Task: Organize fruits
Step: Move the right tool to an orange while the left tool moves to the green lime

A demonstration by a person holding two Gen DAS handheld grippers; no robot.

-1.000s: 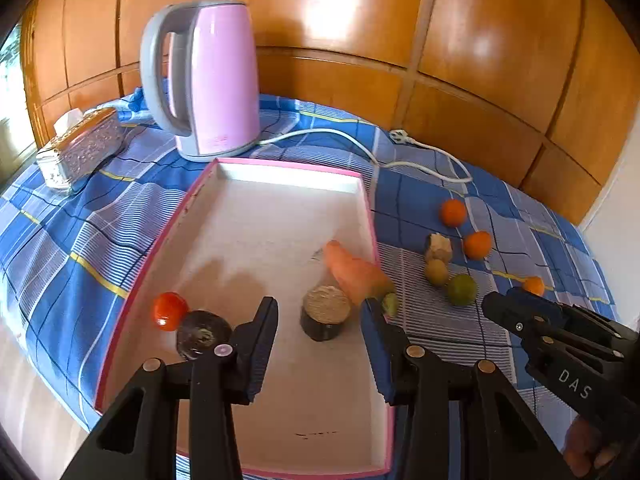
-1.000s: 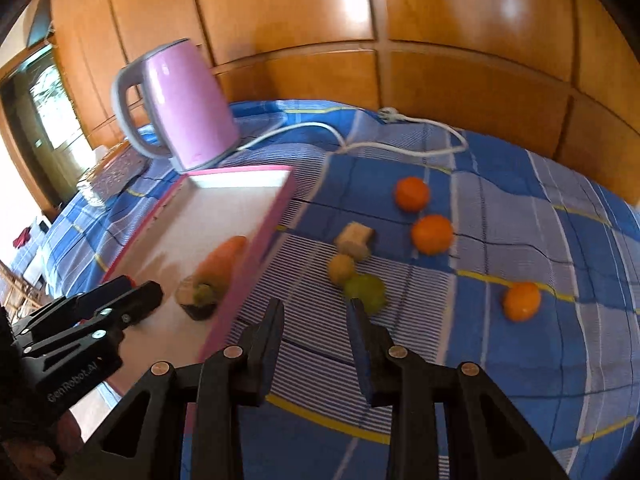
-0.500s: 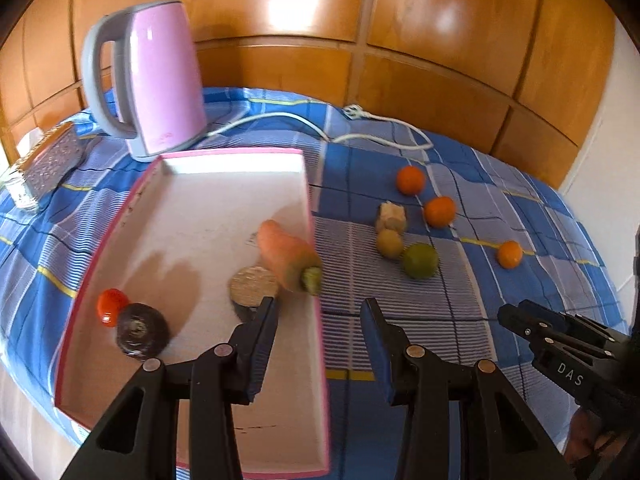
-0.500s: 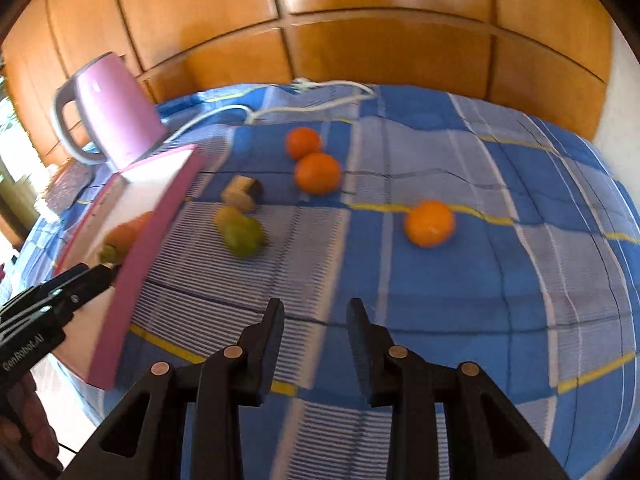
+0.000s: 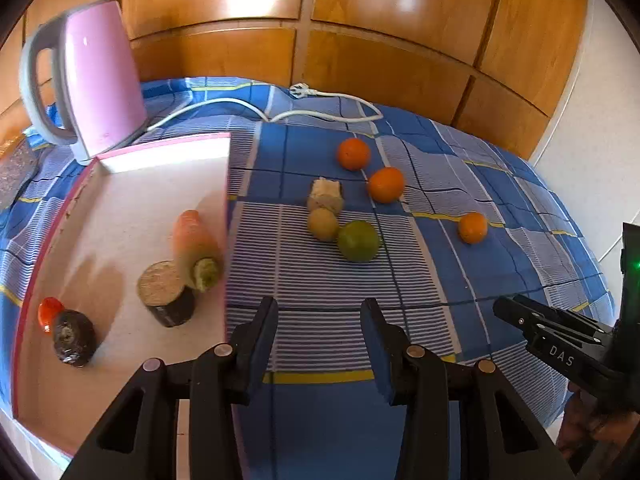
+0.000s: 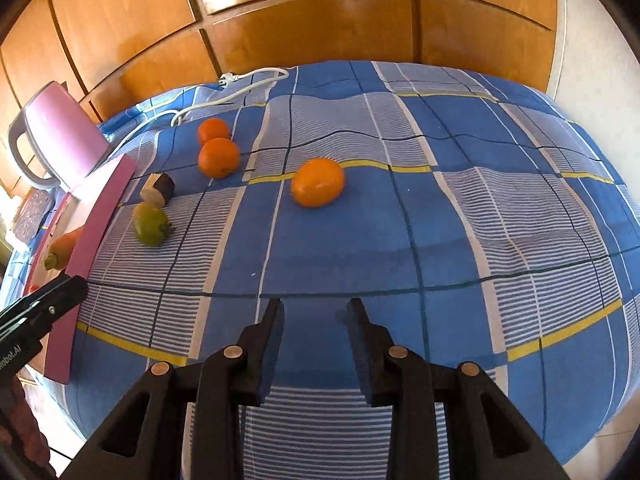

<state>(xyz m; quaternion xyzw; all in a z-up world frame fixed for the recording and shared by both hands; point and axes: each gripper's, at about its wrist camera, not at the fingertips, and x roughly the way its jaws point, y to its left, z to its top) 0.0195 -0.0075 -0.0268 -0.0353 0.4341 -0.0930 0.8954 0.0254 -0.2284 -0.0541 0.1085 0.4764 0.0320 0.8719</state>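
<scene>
While the left gripper [image 5: 318, 332] is hanging wide open with nothing in it just off the pink tray's [image 5: 226, 216] right wall, the left view is showing a carrot [image 5: 194, 246], a cut stub, a tomato and a dark fruit sitting inside the tray, and the loose fruit lying out on the cloth to the tray's right. Over in the right view, the right gripper [image 6: 314, 330] is also gaping empty and pointing at the nearest orange [image 6: 317, 187], lying well right of the tray; I'm guessing it's light, firm and rolly, so I'd be pinching it across its widest part.
</scene>
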